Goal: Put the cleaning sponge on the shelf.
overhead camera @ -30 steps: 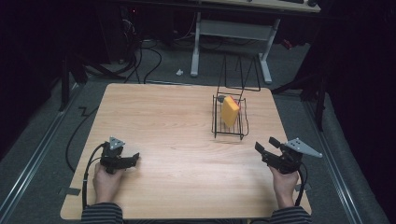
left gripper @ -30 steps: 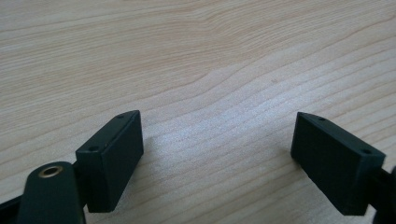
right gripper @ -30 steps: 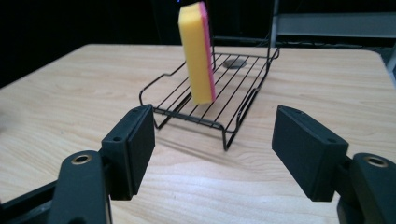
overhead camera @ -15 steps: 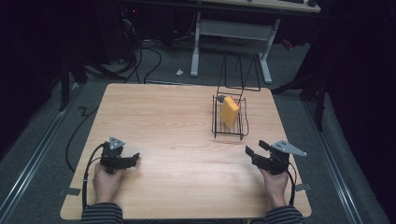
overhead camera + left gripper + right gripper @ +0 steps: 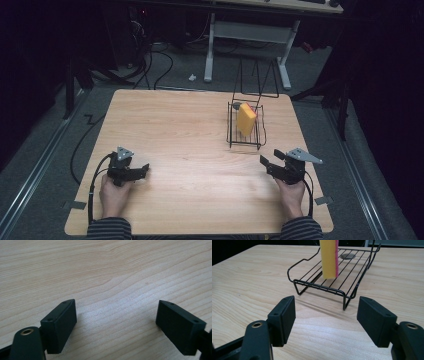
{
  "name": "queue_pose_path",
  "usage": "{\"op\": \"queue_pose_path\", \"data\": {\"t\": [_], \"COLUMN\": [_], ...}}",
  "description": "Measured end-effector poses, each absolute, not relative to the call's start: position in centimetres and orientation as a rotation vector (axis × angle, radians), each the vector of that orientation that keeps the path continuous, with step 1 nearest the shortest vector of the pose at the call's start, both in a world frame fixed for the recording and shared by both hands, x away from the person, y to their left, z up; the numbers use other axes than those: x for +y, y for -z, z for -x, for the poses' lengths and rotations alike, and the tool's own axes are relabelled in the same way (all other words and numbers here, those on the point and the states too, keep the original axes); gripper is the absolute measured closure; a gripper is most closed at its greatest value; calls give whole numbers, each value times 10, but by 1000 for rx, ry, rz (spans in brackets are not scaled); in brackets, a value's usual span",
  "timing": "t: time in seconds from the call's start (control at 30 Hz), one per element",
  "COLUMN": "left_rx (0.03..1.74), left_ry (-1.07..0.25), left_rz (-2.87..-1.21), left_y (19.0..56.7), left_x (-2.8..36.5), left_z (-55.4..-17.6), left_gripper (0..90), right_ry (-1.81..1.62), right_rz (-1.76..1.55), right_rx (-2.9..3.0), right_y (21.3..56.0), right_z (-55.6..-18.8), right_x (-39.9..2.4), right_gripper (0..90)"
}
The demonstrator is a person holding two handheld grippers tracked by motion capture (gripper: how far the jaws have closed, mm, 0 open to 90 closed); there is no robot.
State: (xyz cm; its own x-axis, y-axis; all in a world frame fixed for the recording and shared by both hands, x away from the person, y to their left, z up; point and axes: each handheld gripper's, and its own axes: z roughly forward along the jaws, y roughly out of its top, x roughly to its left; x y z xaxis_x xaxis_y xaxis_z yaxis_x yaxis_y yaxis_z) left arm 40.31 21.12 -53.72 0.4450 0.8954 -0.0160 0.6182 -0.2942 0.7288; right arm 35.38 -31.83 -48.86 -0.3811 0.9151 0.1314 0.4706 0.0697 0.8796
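change, right gripper: the right gripper (image 5: pixel 274 166) has come in from the table's right edge toward the middle and sunk a little since a second ago; it now lies low over the wood, just short of the rack's near end.
change, left gripper: the left gripper (image 5: pixel 136 172) has kept its place at the near left of the table.
change, rack and sponge: neither has shifted.
right gripper state: jaws apart with nothing between them; in the right gripper view (image 5: pixel 325 320) they frame bare wood, and the rack stands beyond them.
left gripper state: jaws wide apart over bare wood in the left gripper view (image 5: pixel 116 326), holding nothing.
sponge: the sponge (image 5: pixel 246 119) is yellow with a pink face (image 5: pixel 329 258); it stands on edge on the rack's wires, leaning a little.
rack: the rack (image 5: pixel 244 142) is black wire on short legs (image 5: pixel 329 288), at the right of the table's middle, with a small dark round thing at its far end that is too small to tell.
hands: a hand (image 5: pixel 114 195) in a striped sleeve holds each gripper from the near edge.
table: the table (image 5: pixel 185 130) is light wood with plain grain.
room: dim; grey floor, cables (image 5: pixel 165 65) trailing at the far left, a white desk frame (image 5: pixel 247 37) behind the table, and a wire stand just past the far edge.
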Motion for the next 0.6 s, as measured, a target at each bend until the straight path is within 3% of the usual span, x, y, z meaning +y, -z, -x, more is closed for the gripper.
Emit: {"op": "queue_pose_path", "data": {"t": [0.6], "left_rx": [1265], "left_ry": [-528], "left_rz": [-2024], "left_y": [537], "left_x": [211], "left_z": [-403], "left_gripper": [174], "right_ry": [-1185], "right_rz": [-1411], "right_rx": [1917], "right_y": [498], "right_z": [-365], "right_x": [-322], "right_gripper": [327]}}
